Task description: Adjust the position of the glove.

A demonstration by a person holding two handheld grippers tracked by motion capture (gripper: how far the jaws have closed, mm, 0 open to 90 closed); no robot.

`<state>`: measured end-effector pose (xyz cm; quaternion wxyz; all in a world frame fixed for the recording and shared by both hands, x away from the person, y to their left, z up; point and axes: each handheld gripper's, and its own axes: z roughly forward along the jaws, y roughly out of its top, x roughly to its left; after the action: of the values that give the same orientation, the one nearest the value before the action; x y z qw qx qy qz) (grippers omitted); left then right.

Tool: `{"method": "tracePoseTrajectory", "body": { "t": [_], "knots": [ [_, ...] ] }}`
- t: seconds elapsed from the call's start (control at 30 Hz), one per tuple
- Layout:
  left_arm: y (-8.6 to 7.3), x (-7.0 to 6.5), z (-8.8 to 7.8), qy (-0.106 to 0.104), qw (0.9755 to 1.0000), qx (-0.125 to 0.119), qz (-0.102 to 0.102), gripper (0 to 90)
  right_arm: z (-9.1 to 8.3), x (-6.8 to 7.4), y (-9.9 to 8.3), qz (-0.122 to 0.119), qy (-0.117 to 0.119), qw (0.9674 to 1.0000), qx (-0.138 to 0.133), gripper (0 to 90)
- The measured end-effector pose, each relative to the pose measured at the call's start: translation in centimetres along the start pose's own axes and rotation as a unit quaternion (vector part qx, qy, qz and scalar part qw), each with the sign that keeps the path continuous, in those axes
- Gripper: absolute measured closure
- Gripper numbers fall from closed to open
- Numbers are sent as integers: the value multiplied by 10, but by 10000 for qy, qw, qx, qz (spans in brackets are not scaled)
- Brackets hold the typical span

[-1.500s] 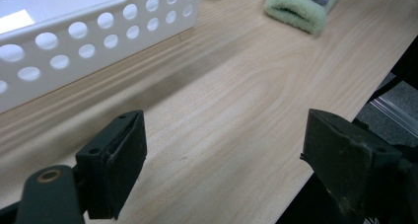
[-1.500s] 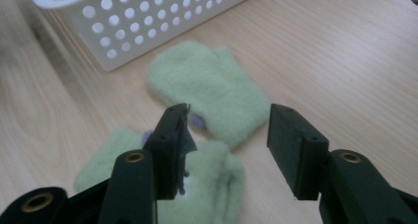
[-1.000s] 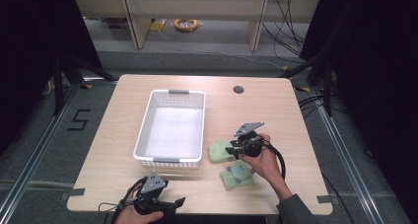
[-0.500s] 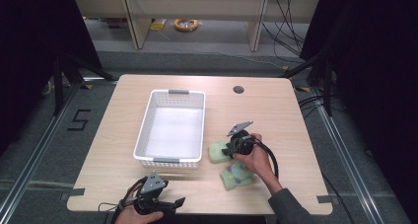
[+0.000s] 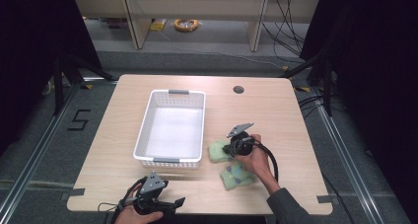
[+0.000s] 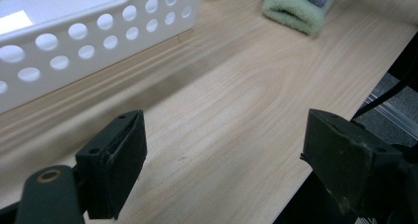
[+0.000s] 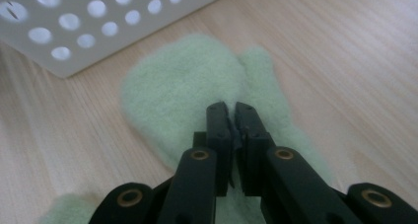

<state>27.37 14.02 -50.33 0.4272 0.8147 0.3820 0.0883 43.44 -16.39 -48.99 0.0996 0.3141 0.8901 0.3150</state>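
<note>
- While the right gripper (image 7: pixel 230 110) presses down on the pale green mitten (image 7: pixel 187 86), its jaws have just been closing and now stand nearly together, pinching the fleece between the pads.
- Right under those jaws, the mitten lies flat on the wooden table (image 7: pixel 355 46), its thumb sticking out to one side of the jaw tips.
- Just beyond the mitten, a corner of the white perforated basket (image 7: pixel 93 31) sits close by, not touching the fleece.
- From above, the right gripper (image 5: pixel 235 146) is on the mitten (image 5: pixel 216 151) just off the basket's (image 5: pixel 170 128) near right corner.
- Behind that hand, nearer the person, a second green mitten (image 5: pixel 235 177) with purple spots lies partly under the forearm.
- Over to the left gripper (image 5: pixel 170 204): it hangs at the near table edge, jaws spread wide, nothing between them.
- Ahead of its jaws in the left gripper view, bare table (image 6: pixel 231 110), then the basket wall (image 6: pixel 98 41) off to one side and the spotted mitten (image 6: pixel 298 9) farther out.
</note>
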Motion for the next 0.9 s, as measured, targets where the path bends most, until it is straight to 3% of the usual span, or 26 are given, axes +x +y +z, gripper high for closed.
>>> {"method": "tracePoseTrajectory", "body": {
  "t": [0.03, 0.07, 0.3, 0.33, 0.37, 0.43, 0.5, 0.6, 0.73, 0.8, 0.83, 0.9],
  "knots": [
    [0, -1, 1, 2, 9999, -38, -120, 163, -4, 0, 1, -27, 41, 10000, 11, 868],
    [1, 0, 0, -38, 10000, 63, 16, 163, -5, 0, 1, -123, 27, 9999, -89, 869],
    [0, -1, 0, -2, 10000, -24, -26, 163, -21, 5, 7, -100, 50, 9994, -321, 872],
    [0, -2, 0, -19, 9999, -71, -103, 163, -27, 4, 10, -249, 47, 9987, -452, 874],
    [0, -1, -1, -49, 9999, 19, -131, 163, -32, 5, 11, -152, 29, 9990, -410, 877],
    [0, -1, 0, -1, 10000, -63, -34, 163, -38, 6, 11, -158, -7, 9980, -610, 879],
    [0, -2, 1, 9, 10000, -67, -48, 163, -46, 8, 9, -140, 2, 9984, -541, 880],
    [0, -1, 0, 0, 10000, -43, -45, 163, -51, 8, 7, -151, 56, 9975, -686, 880],
    [0, -2, 0, -14, 9998, -68, -200, 163, -62, 15, 5, -144, 149, 9973, -708, 881],
    [0, -2, 0, -23, 9998, -76, -193, 163, -68, 19, 5, -189, 181, 9969, -741, 880],
    [0, -1, -1, -37, 10000, 6, -34, 163, -72, 22, 5, -197, 219, 9966, -771, 880],
    [0, -1, 0, 1, 10000, -43, -47, 163, -75, 25, 5, -187, 230, 9964, -799, 881]
  ]
}}
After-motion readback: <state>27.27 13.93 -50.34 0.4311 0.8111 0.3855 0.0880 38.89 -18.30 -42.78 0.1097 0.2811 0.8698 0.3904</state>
